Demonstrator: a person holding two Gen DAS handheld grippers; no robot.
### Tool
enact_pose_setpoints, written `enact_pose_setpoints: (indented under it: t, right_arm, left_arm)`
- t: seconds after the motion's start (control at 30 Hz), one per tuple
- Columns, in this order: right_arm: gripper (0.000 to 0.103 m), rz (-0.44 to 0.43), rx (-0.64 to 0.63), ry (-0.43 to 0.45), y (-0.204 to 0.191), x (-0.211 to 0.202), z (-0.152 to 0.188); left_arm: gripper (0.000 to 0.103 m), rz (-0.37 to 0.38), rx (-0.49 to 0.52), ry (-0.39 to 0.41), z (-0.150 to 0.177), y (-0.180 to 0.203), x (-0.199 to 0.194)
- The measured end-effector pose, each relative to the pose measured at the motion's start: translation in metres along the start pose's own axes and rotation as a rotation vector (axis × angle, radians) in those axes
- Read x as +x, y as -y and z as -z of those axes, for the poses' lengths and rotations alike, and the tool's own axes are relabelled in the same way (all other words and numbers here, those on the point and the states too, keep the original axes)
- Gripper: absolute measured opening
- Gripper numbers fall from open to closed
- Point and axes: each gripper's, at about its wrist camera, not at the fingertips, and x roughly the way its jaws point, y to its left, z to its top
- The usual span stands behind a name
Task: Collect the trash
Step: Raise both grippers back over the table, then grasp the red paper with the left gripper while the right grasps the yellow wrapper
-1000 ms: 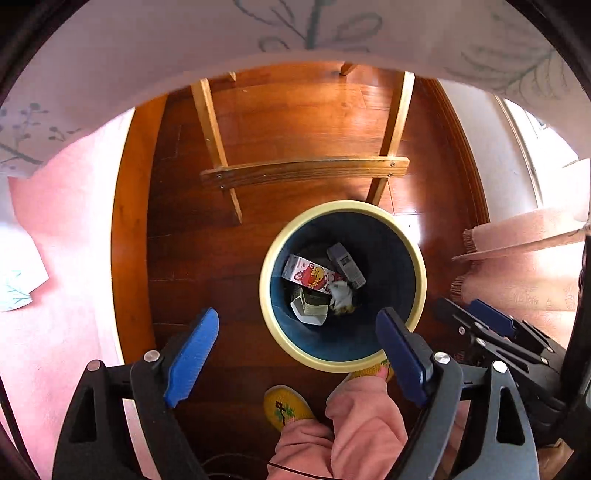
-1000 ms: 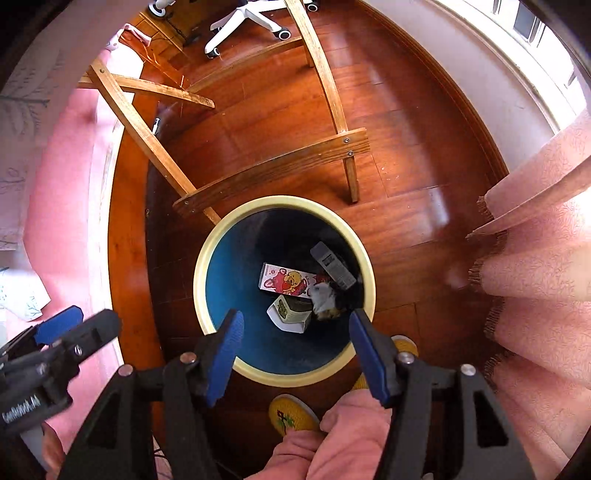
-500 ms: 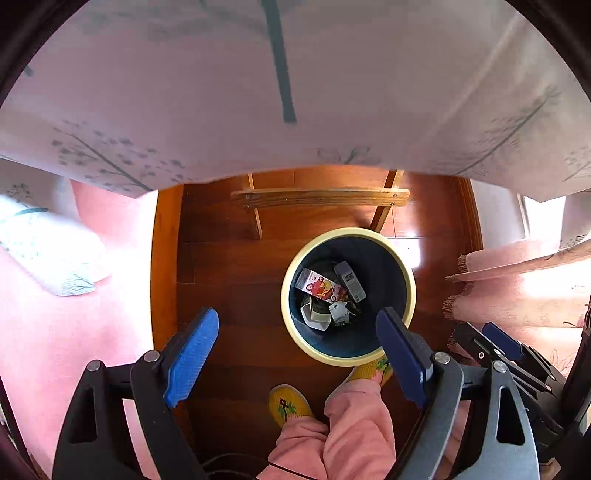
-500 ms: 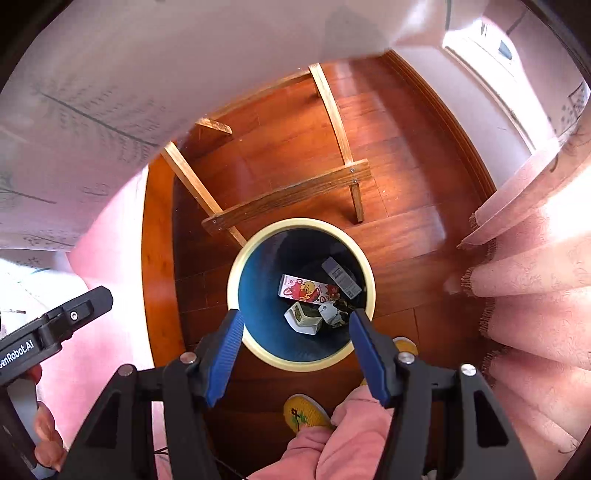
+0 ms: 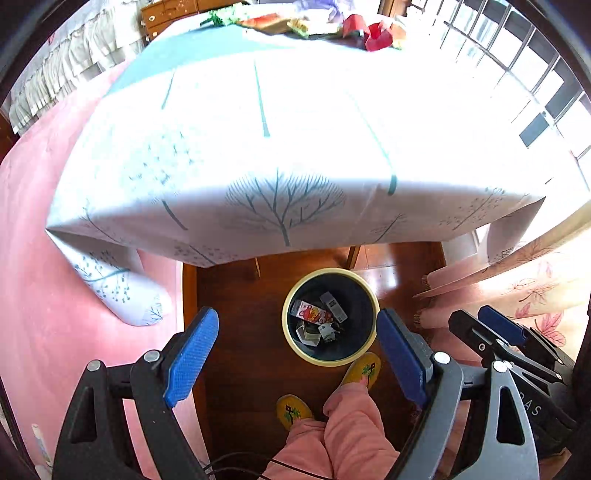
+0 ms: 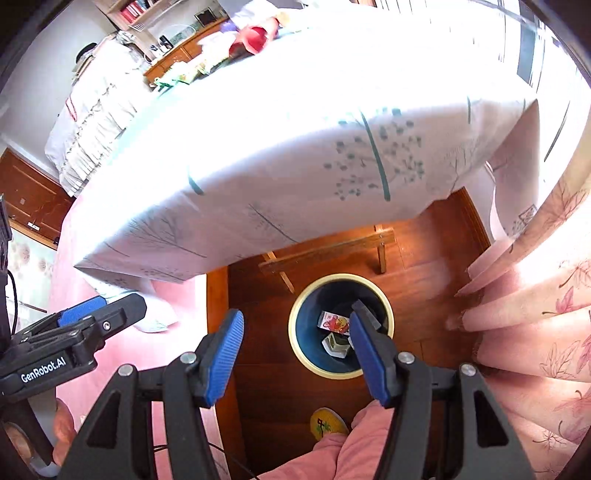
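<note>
A big table fills the top half of both views, covered by a white tablecloth point(image 5: 295, 147) with teal tree prints and thin stripes. At its far end, around 12 o'clock, sits a jumble of red boxes point(image 5: 376, 35) and other colourful stuff (too blurry to sort out). Under the near edge you can see the table's wooden crossbar point(image 6: 332, 251) over a dark wooden floor point(image 5: 243, 332). Pink carpet point(image 5: 55, 295) runs down the 9 o'clock side, pink flowery curtains point(image 6: 535, 314) hang at 3 o'clock. At 6 o'clock: pink trouser legs point(image 5: 343, 435) and yellow slippers point(image 5: 291, 411).
</note>
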Motion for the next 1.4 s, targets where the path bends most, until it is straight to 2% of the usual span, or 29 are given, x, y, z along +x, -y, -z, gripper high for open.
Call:
enact_pose_setpoints:
  t: [0.17, 0.33, 0.6, 0.77, 0.9, 1.1, 1.4]
  right_arm:
    - [0.060, -0.007, -0.048, 0.076, -0.025, -0.052, -0.012]
    - [0.060, 0.014, -0.079, 0.154, -0.043, -0.088, -0.025]
    - [0.060, 0.035, -0.102, 0.250, -0.057, -0.119, -0.054]
    - [0.060, 0.032, -0.103, 0.281, -0.059, -0.123, -0.088]
    - [0.060, 0.027, -0.109, 0.292, -0.057, -0.115, -0.127]
    - [0.060, 0.014, -0.132, 0.293, -0.042, -0.090, -0.209]
    - [0.060, -0.014, -0.108, 0.164, 0.006, -0.017, -0.346]
  left_arm:
    - [0.086, 0.020, 0.021, 0.094, -0.016, 0.000, -0.060]
    - [0.086, 0.041, 0.036, 0.185, -0.034, 0.003, -0.104]
    - [0.086, 0.055, 0.074, 0.293, -0.059, 0.003, -0.143]
    - [0.086, 0.053, 0.087, 0.330, -0.079, 0.006, -0.152]
    - [0.086, 0.012, 0.077, 0.357, -0.104, 0.008, -0.149]
    - [0.086, -0.012, 0.014, 0.300, -0.163, 0.013, -0.116]
    - [0.086, 0.040, -0.079, 0.189, -0.276, 0.054, -0.040]
